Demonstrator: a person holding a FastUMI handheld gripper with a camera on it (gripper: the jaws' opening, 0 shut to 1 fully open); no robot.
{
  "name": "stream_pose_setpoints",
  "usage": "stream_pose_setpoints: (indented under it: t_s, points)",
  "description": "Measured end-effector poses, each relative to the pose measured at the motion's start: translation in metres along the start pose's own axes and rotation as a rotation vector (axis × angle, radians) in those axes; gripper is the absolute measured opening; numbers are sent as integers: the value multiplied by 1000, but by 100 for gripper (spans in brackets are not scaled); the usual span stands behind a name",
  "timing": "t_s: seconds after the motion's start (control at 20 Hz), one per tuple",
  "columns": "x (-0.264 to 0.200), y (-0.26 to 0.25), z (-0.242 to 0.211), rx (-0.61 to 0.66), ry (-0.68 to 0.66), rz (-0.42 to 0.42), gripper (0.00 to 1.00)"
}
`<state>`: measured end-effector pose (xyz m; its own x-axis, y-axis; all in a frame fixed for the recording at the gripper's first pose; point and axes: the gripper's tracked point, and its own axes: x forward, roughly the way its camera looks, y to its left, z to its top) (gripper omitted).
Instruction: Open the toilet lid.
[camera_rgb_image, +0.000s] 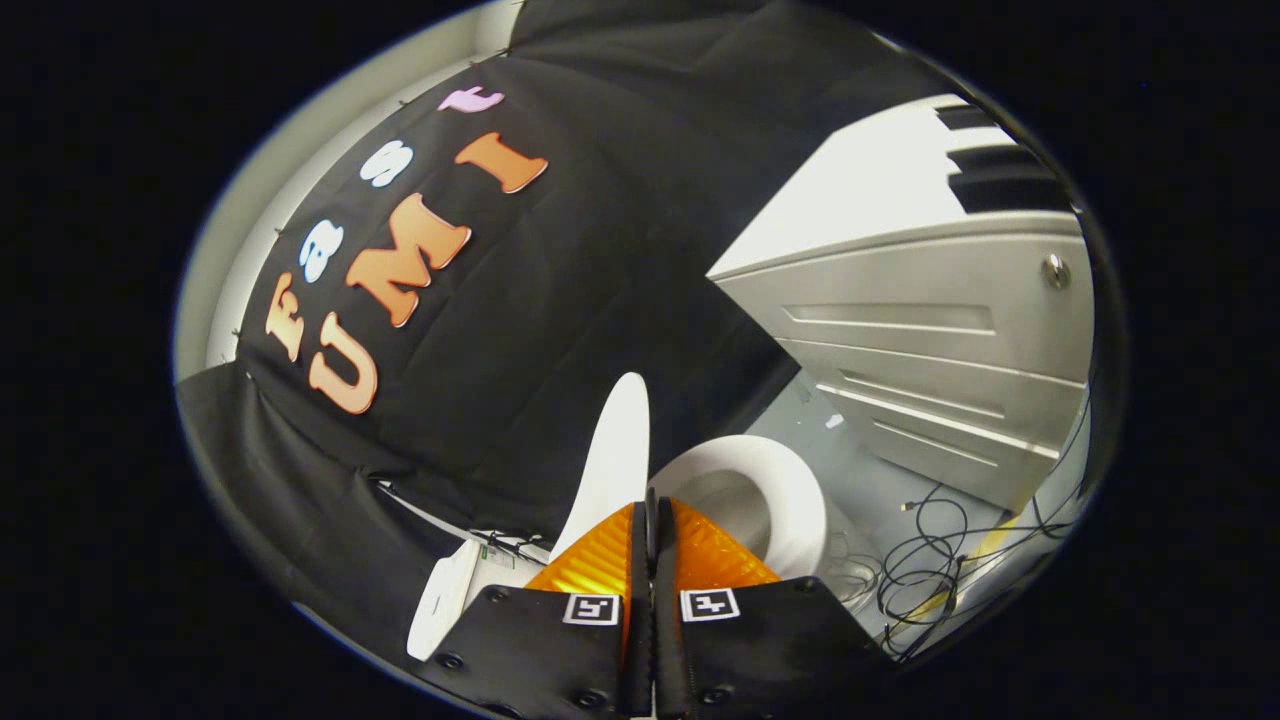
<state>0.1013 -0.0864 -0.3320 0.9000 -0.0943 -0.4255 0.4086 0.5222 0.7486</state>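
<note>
Toilet lid (612, 455) stands raised just beyond claw (652, 515), seat ring (790, 500) beside it. Claw fingers closed together, apparently gripping nothing. Opening looks done; next move: withdraw clear of lid.

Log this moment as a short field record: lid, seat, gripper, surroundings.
lid: toilet lid raised, standing upright just beyond the fingertips
seat: toilet seat down, bowl exposed beside the lid
gripper: gripper fingers closed together, holding nothing
surroundings: grey cabinet beyond the toilet; loose cables on the floor near it
task state: lid appears open
</note>
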Motion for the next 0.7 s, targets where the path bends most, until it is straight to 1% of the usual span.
stream_pose_setpoints:
  t_s: [0.15,0.25,0.4,0.5,0.7]
  points:
    - [-6,47,7,-83,-9,39,9]
    - [-11,77,8,-154,-5,45,9]
    - [-18,123,6,-277,9,66,9]
    - [-20,151,2,-333,16,87,9]
    - [-21,182,-7,-434,31,100,10]
